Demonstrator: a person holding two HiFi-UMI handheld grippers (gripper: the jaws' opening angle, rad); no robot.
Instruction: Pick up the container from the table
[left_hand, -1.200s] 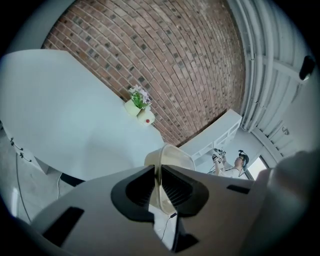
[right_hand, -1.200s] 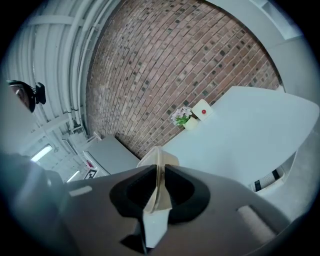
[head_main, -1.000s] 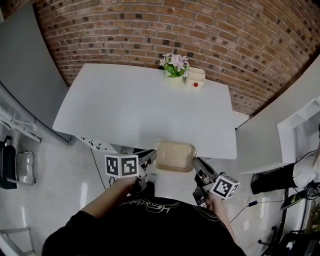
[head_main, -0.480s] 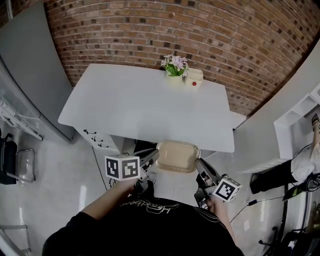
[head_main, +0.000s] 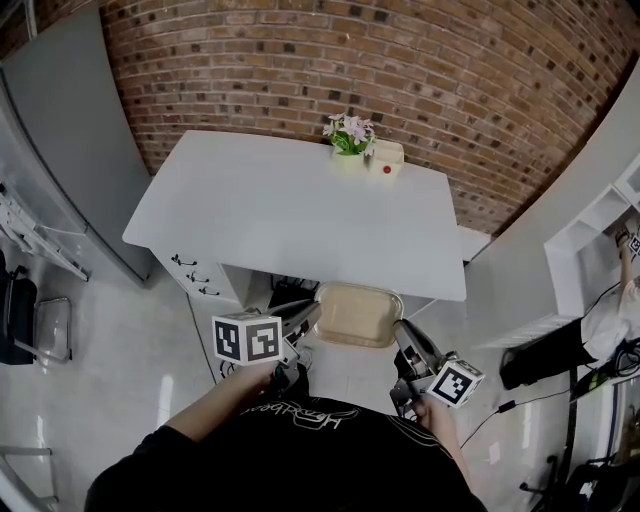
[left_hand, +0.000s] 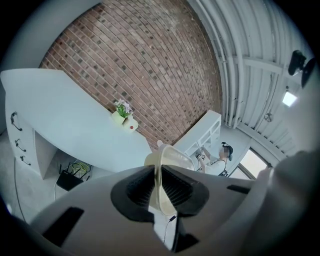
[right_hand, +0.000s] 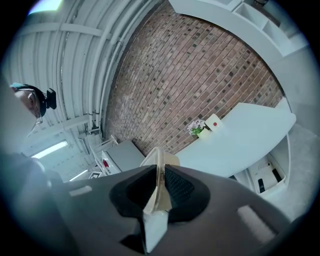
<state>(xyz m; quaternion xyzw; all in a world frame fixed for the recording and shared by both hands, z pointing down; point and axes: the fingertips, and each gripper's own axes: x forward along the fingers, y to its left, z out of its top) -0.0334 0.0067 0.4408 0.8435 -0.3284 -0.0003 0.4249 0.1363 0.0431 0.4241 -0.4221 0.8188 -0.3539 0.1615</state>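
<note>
A beige rectangular container (head_main: 358, 314) hangs in the air in front of the white table (head_main: 290, 215), off its near edge. My left gripper (head_main: 305, 322) is shut on the container's left rim, my right gripper (head_main: 398, 332) is shut on its right rim. In the left gripper view the container's rim (left_hand: 165, 165) stands edge-on between the dark pads of the left gripper (left_hand: 160, 187). In the right gripper view the container's thin beige wall (right_hand: 160, 165) is pinched by the right gripper (right_hand: 161, 192).
A small flower pot (head_main: 348, 135) and a white box with a red dot (head_main: 387, 157) stand at the table's far edge against the brick wall. Drawers (head_main: 195, 280) sit under the table's left side. A person (head_main: 615, 315) is at the far right near white shelves.
The container, held by both grippers, has stayed almost still. The view has shifted slightly, so the table appears a little further right and away.
</note>
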